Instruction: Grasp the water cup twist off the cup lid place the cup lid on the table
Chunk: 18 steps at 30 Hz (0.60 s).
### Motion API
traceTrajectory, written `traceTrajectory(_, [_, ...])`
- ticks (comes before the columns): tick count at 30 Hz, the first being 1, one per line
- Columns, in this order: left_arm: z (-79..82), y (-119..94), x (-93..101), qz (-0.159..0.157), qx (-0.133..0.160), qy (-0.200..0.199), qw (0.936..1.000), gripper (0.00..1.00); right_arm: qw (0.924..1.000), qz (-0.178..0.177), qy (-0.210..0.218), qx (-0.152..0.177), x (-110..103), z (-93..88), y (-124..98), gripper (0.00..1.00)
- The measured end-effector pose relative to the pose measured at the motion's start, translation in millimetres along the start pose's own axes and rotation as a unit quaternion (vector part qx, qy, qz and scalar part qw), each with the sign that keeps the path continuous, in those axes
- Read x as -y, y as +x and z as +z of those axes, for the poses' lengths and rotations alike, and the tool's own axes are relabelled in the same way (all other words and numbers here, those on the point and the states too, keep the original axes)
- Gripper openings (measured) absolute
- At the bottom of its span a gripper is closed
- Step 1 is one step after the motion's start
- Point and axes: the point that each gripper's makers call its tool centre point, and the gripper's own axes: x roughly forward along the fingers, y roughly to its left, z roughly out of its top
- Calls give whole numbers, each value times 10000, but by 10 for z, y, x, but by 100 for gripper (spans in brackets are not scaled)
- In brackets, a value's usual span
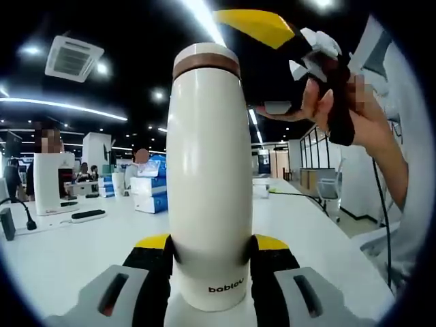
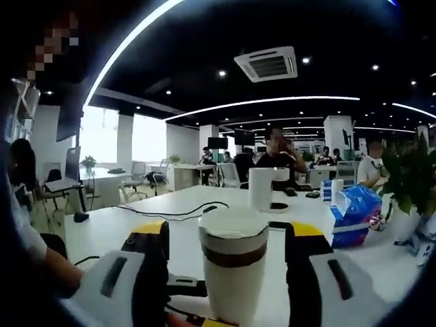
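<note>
A cream water cup (image 1: 204,184) with a brown band and white lid (image 1: 206,54) stands upright on the white table (image 1: 68,252). My left gripper (image 1: 211,245) is shut on the cup's lower body. A hand (image 1: 340,102) holds my right gripper (image 1: 272,54) up beside the lid, at the upper right of the left gripper view. In the right gripper view the lid (image 2: 234,228) and the cup's top (image 2: 234,279) sit between the jaws of my right gripper (image 2: 228,238), which is open with a gap on each side.
A blue tissue pack (image 2: 354,211), a white canister (image 2: 262,187) and a dark cable (image 2: 170,211) lie on the table (image 2: 136,221) beyond the cup. A potted plant (image 2: 409,177) stands at the right. Several people sit further back.
</note>
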Motion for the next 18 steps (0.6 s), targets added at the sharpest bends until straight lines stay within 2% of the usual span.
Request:
traceTrajectory(3, [1,0,4,-5,2,-2,10000,46,9998,-150,-144,20,59,27,18,57])
traceTrajectory(6, [3,-2,7,-5,2,-4,10000,46,9999,-127,-16,42,80,55,38,53])
traceTrajectory(9, [3,-4,7,-4,1,-4,10000,46,9998,-155,-88,9,93,52,38,49])
traceTrajectory(11, [5,-2,7,-4,6,-2,10000,46,10000,-62,-31,-36,81,52,54,46])
traceTrajectory(18, [7,-4,6,1,1,-1,10000,46,9993,216,-136,-261,62,44,56,46])
